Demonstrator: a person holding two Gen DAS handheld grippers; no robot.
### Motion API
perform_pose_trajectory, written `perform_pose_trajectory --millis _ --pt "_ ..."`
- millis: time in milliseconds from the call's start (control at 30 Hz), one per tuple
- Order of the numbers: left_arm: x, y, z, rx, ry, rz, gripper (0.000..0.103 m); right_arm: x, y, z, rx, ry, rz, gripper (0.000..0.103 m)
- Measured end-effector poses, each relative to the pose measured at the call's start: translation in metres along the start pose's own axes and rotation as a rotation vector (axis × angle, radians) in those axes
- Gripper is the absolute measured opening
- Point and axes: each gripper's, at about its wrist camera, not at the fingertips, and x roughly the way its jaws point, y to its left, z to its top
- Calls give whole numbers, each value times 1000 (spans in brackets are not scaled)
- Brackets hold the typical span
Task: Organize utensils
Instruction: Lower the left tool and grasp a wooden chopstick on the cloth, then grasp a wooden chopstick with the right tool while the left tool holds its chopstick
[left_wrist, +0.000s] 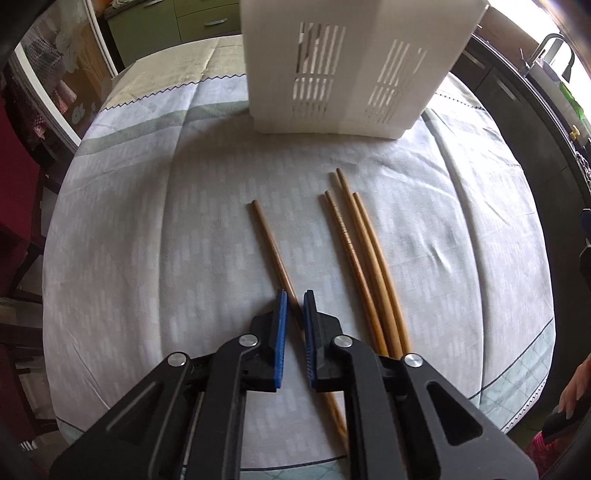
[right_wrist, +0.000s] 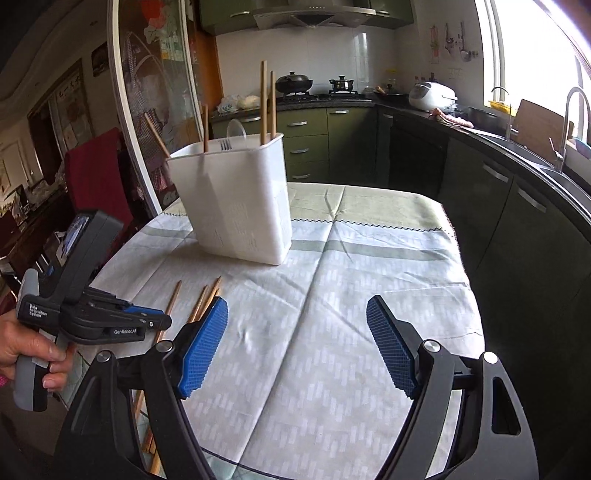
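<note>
- Our left gripper (left_wrist: 294, 300) is tipped steeply down over the tablecloth (left_wrist: 147, 229) with its blue pads closed in on a single chopstick (left_wrist: 271, 247), taken near its lower half so the long end points toward 11 o'clock; we judge this a pickup grip, though where the pads actually meet the wood is partly hidden.
- Three more chopsticks (left_wrist: 364, 254) lie bundled just at 3 o'clock of the held one, tips fanned toward 12 o'clock, likely waiting their turn.
- The white holder (left_wrist: 343, 74) stands at 12 o'clock, upright so that sticks can drop in from above.
- From the right wrist view, the holder (right_wrist: 236, 206) already carries several chopsticks (right_wrist: 264, 103) standing upright and a fork (right_wrist: 225, 144).
- Our right gripper (right_wrist: 296, 332) hangs with its pads spread wide and nothing between them, off to 3 o'clock of the work, probably kept clear.
</note>
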Motion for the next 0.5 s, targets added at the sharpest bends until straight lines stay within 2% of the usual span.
perform_pose_trajectory --millis 67,133,233,333,500 --pt "-2 15 -1 -4 -1 11 6 14 15 -3 -30 43 30 71" --pt "-3 32 -2 -21 3 19 6 32 27 -7 -43 102 76 57" --pt "-5 53 -2 -38 5 21 6 63 43 -12 -54 207 136 46" --pt "-6 60 -4 -34 -1 9 6 88 56 -15 -65 275 148 43" --pt "-6 56 -4 -15 -16 13 6 102 73 -16 -109 308 118 39"
